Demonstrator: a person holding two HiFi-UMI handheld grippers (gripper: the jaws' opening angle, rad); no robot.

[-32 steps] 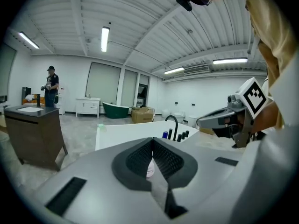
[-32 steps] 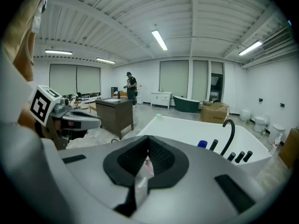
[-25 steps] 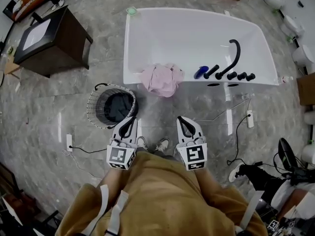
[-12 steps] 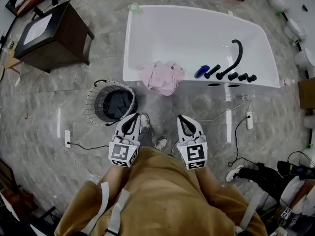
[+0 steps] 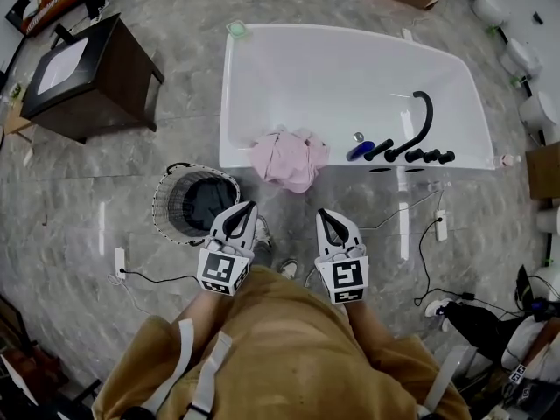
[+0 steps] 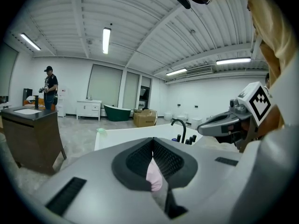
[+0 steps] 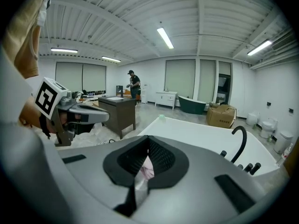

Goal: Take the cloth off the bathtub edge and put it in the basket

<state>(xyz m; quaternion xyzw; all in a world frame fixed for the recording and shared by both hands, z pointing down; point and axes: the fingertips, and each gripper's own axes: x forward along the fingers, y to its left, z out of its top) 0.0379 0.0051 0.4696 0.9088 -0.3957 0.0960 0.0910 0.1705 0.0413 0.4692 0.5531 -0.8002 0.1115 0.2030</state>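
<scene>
Cloth [image 5: 289, 158]: pink, bunched in a loose heap on the near edge of the bathtub [image 5: 332, 68]. Part hangs over the outer side, and nothing is pinning it. It sits just left of the black faucet [image 5: 420, 112] and its row of knobs.

Handling guess: light, soft and fully limp, so no stiffness to lever against. It'll sag and trail once lifted, and a low carry could drag the tail on the floor [image 5: 289, 204]. Not fragile, not slippery. A thin edge pinch could slide out of a single layer.

Grab point: top of the bunch, where the folds stack up on the rim. Bite several layers at once. Don't go for the hanging hem.

Basket [image 5: 159, 201]: on the floor, near the tub's left corner and left of the cloth. Something dark is already inside. Short carry, open top, so the drop should be easy.

Claws: left claw [image 5: 248, 205] and right claw [image 5: 322, 212] both have jaws together and are holding nothing. They're held close to the body, well short of the tub. The pink sliver showing through each jaw gap in the gripper views is the cloth itself, off in the distance, not gripped.

Either claw has to open before going in. Right claw lines up closer to the cloth, left claw is right by the basket.
</scene>
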